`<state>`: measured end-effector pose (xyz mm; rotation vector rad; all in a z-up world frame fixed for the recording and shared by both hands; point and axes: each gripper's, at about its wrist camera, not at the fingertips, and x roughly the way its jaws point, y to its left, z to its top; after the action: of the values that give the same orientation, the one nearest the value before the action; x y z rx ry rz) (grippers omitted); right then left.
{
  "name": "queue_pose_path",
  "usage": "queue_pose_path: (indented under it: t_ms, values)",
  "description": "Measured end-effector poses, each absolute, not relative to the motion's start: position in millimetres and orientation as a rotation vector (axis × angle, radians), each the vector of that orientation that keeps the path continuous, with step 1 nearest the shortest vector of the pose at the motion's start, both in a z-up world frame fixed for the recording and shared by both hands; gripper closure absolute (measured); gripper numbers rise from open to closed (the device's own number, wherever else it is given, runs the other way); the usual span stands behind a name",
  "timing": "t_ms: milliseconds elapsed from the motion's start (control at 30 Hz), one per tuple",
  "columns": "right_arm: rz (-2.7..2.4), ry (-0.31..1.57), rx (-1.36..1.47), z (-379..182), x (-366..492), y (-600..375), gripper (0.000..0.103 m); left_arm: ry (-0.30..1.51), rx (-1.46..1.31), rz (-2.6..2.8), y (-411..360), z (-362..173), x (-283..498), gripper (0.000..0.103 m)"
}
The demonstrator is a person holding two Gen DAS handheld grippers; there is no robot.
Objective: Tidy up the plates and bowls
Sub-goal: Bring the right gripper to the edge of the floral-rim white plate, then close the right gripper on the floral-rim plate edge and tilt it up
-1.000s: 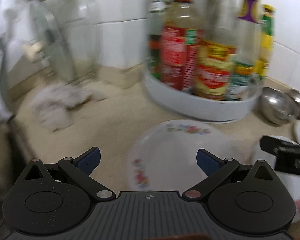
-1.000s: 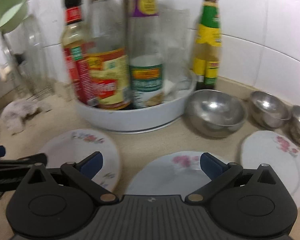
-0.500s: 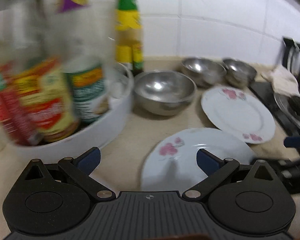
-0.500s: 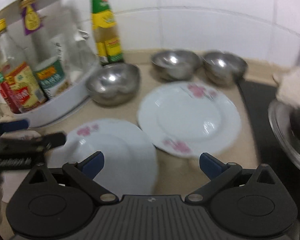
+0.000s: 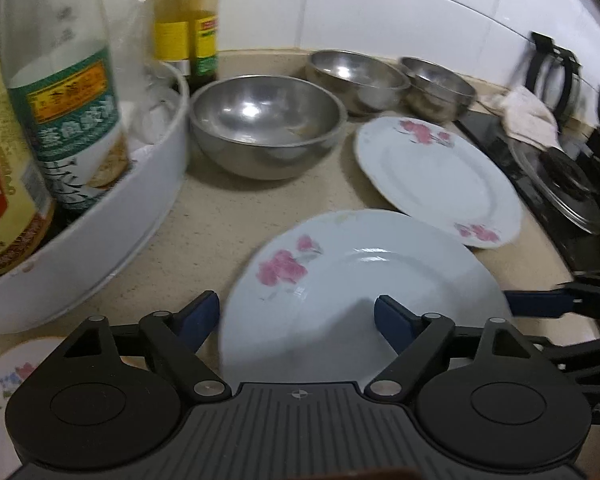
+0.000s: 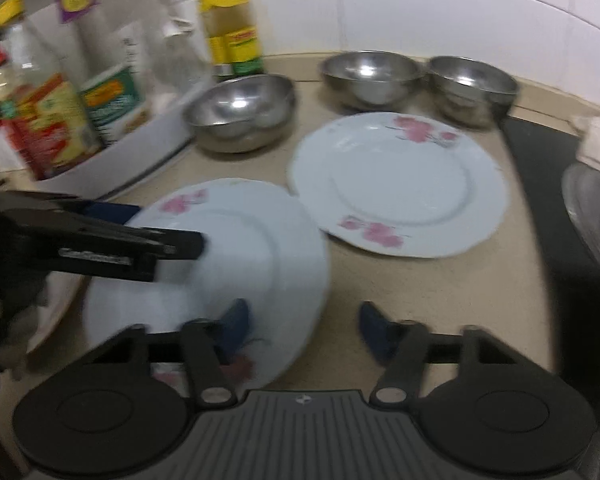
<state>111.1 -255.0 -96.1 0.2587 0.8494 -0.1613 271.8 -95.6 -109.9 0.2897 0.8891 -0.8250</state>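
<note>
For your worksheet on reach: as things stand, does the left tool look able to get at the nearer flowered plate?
Probably yes. The left tool is open, with the nearer flowered plate directly ahead between its fingers, and nothing lies between them. The right tool is beside the plate's right edge.

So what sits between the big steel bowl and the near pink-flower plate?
Nothing: only bare beige counter separates the big steel bowl from the near plate, clearest in the left wrist view.
</note>
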Motion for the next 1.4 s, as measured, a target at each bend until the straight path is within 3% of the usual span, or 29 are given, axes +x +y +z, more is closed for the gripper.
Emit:
queue_pose_path:
  t_ms: [100, 367, 767, 933, 1100, 1400]
  values:
    - [-0.134, 0.849, 0.264, -96, 114, -252, 0.060, 0.887, 0.301, -0.822, -96, -110, 265, 0.014]
    - [-0.150, 0.885, 0.302, -93, 92, -267, 0.064, 0.924, 0.274, -0.883, -94, -105, 235, 0.024]
    - [-0.103, 0.923, 0.241, -91, 62, -282, 0.064, 0.937, 0.240, -0.869, -80, -103, 203, 0.026]
    - [-0.156, 0.893, 0.183, -78, 62, -288, 0.060, 0.890, 0.202, -0.790, -64, -89, 201, 0.019]
    - [-0.107, 0.818, 0.155, -61, 75, -279, 0.049, 0.826, 0.148, -0.714, -42, -69, 198, 0.018]
    - [0.105, 0.755, 0.201, -47, 130, -233, 0.042, 0.804, 0.066, -0.445, 20, -58, 203, 0.015]
